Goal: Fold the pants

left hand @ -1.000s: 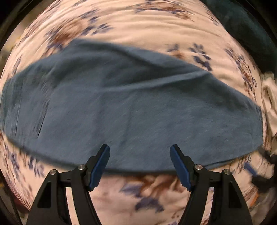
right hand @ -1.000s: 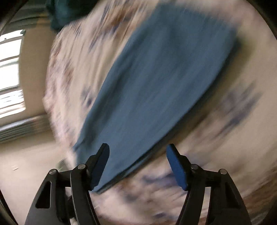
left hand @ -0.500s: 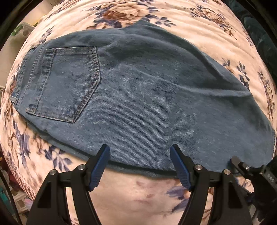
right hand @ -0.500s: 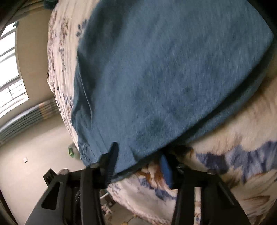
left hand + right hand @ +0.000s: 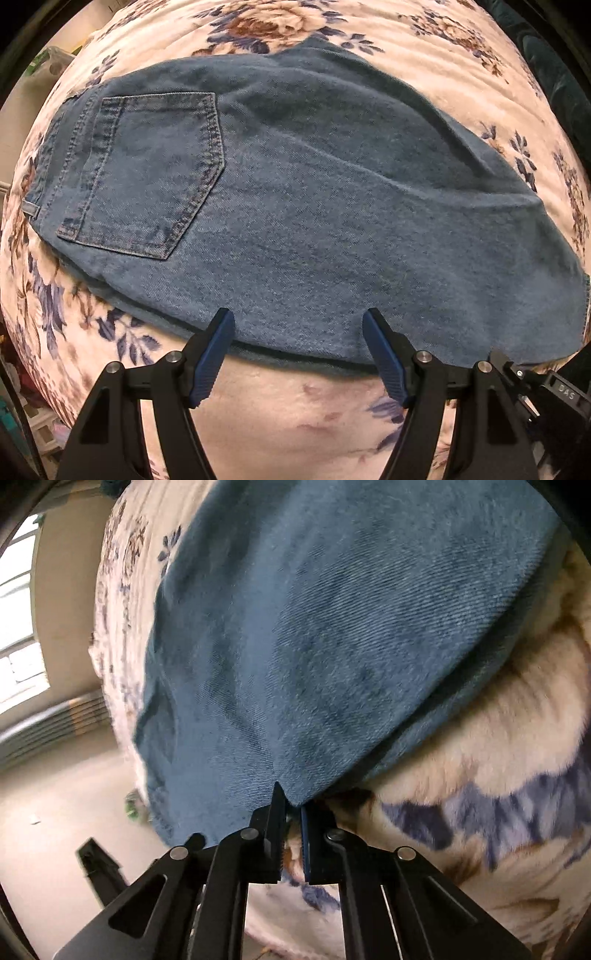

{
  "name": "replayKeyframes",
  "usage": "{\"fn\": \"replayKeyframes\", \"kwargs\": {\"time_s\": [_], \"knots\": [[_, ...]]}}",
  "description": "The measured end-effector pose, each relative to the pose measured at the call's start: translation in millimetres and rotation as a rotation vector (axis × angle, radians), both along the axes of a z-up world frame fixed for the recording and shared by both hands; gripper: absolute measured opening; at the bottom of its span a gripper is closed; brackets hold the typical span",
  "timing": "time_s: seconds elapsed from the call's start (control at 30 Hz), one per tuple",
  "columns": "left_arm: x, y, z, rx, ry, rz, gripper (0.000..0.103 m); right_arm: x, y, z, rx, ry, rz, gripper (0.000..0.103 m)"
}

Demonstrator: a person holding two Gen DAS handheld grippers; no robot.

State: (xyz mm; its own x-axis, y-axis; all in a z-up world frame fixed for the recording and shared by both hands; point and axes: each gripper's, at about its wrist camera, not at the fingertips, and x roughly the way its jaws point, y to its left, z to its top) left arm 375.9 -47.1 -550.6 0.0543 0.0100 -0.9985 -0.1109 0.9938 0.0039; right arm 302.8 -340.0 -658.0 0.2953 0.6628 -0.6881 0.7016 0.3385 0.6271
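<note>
Denim jeans (image 5: 314, 206), folded lengthwise with a back pocket (image 5: 144, 173) facing up toward the left of the left wrist view, lie flat on a bed covered by a cream blanket with brown and blue flowers (image 5: 303, 417). Above their near edge the left tool (image 5: 297, 354) hangs with its blue pads spread wide and nothing between them. At the corner of the jeans (image 5: 325, 635) the right tool (image 5: 291, 808) has its fingers pressed almost together, pinching the edge of the denim, with a bright window (image 5: 18, 627) off to the left.
</note>
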Motion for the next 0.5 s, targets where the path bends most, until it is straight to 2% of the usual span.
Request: {"fn": "replayKeyframes", "kwargs": {"time_s": [0.07,0.1,0.17,0.23,0.27,0.33,0.4,0.43,0.5], "knots": [[1,-8,1,0.000,-0.009,-0.010,0.070,-12,-17,5,-0.014,-0.020,-0.026,0.012],[3,-16,5,-0.002,-0.016,-0.019,0.070,-18,-30,14,-0.060,-0.033,-0.042,0.016],[4,-27,6,0.000,-0.025,-0.043,0.070,-32,-57,26,-0.154,-0.034,-0.084,0.031],[6,-44,3,-0.023,-0.025,-0.070,0.070,-46,-88,36,-0.250,-0.032,-0.153,0.052],[7,-54,1,-0.031,-0.026,-0.084,0.070,-52,-108,38,-0.293,-0.033,-0.200,0.056],[9,-81,-2,-0.043,-0.039,-0.130,0.070,-68,-153,40,-0.353,-0.040,-0.320,0.056],[13,-111,-5,-0.065,-0.052,-0.185,0.079,-84,-193,40,-0.400,-0.043,-0.455,0.056],[14,-123,-7,-0.069,-0.057,-0.202,0.082,-89,-208,38,-0.399,-0.066,-0.508,0.057],[18,-149,-15,-0.086,-0.069,-0.247,0.082,-96,-243,29,-0.402,-0.088,-0.606,0.057]]}}
